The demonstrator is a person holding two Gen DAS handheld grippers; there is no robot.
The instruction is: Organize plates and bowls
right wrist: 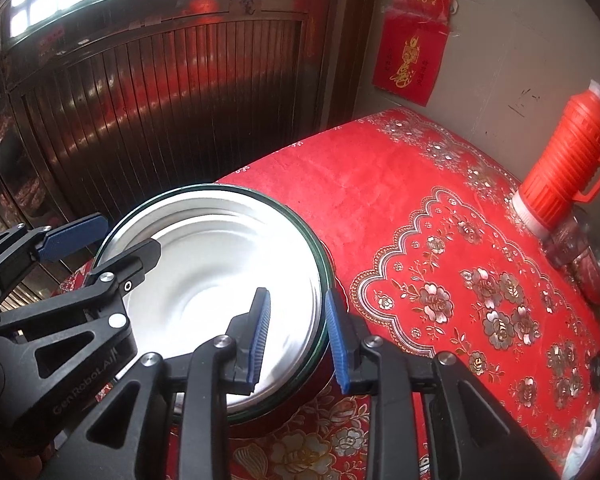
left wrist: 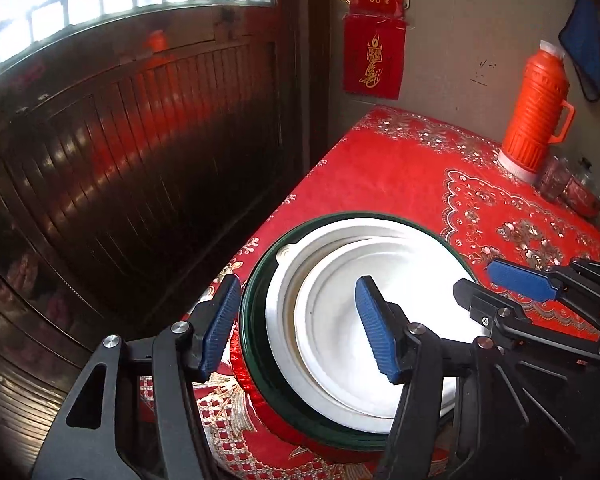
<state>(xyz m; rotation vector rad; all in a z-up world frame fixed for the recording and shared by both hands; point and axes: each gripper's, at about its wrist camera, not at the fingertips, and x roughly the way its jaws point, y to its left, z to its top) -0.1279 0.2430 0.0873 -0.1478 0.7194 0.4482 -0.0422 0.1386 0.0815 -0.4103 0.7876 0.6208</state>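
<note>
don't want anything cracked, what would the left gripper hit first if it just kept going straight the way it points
Probably the green rim of the basin holding the white plates: the left gripper is open, its fingers astride that near-left edge. Depth is unclear, so it may pass just above.

Bare red tablecloth (right wrist: 360, 184) lies open beyond the basin (right wrist: 324, 248); thermos (right wrist: 560, 176), seemingly jars (right wrist: 580, 256) block the far wall.

My grippers, left (left wrist: 296, 326) and right (right wrist: 298, 342), are black with ribbed blue pads (left wrist: 374, 338). At twelve o'clock from them, white plates (left wrist: 340, 320) sit in a basin with a dark green rim (left wrist: 256, 280). The tablecloth (right wrist: 380, 184) is red with silver-gold flowers and scalloped borders. At two o'clock stands an orange ribbed thermos (left wrist: 534, 112) with a white base.
</note>
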